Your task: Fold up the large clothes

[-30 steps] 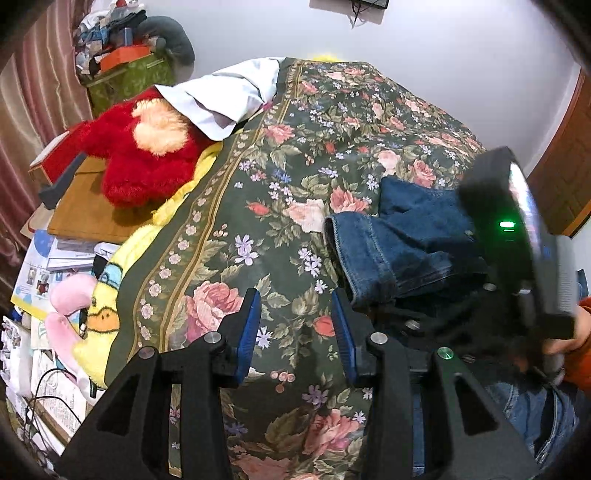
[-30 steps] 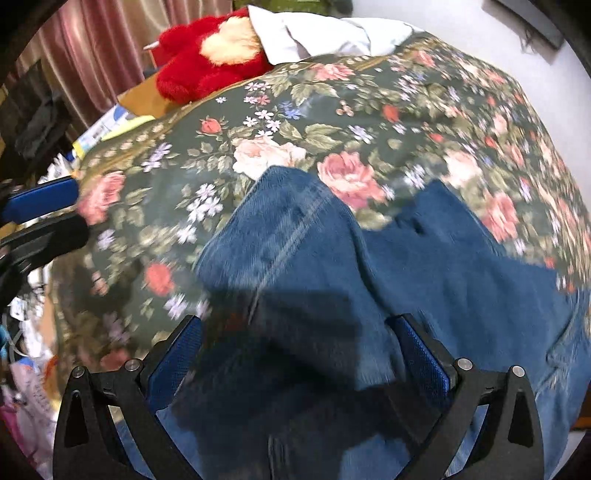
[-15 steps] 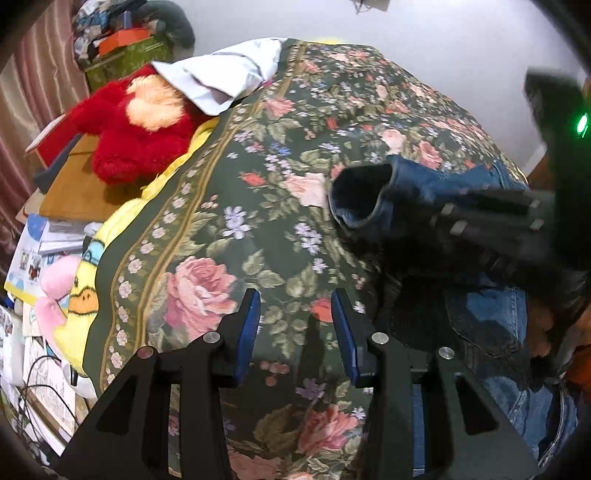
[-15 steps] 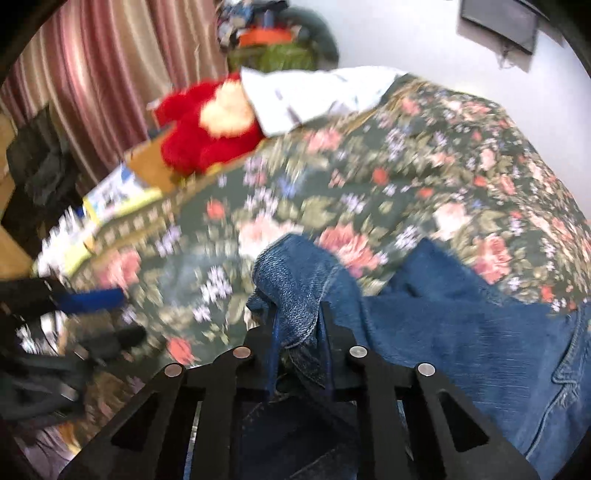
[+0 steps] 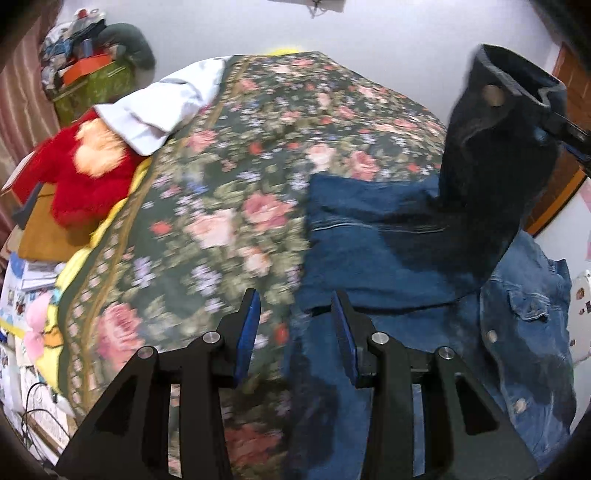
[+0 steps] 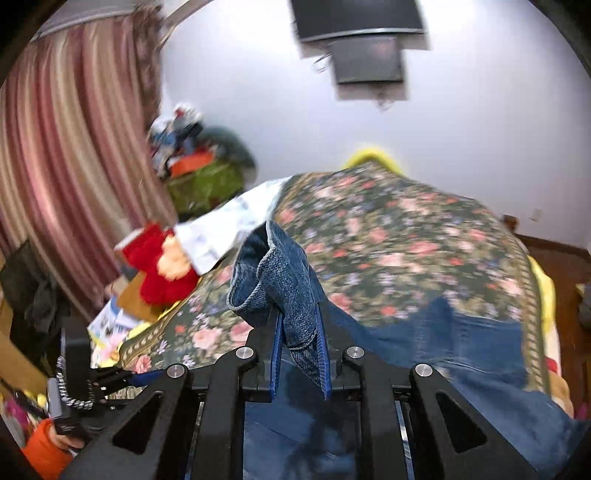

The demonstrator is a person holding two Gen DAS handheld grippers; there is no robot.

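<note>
Right jaws clamp the denim jacket's cuff (image 6: 291, 295) between them.

A wide bed covered by a dark green floral bedspread (image 5: 236, 177) is seen against a plain pale wall (image 6: 480, 129). A dark flat screen (image 6: 358, 22) is mounted high on that wall. Striped pink-and-cream curtains (image 6: 66, 155) are hung at the left. A brown wooden door (image 5: 569, 147) is seen at the right.
</note>
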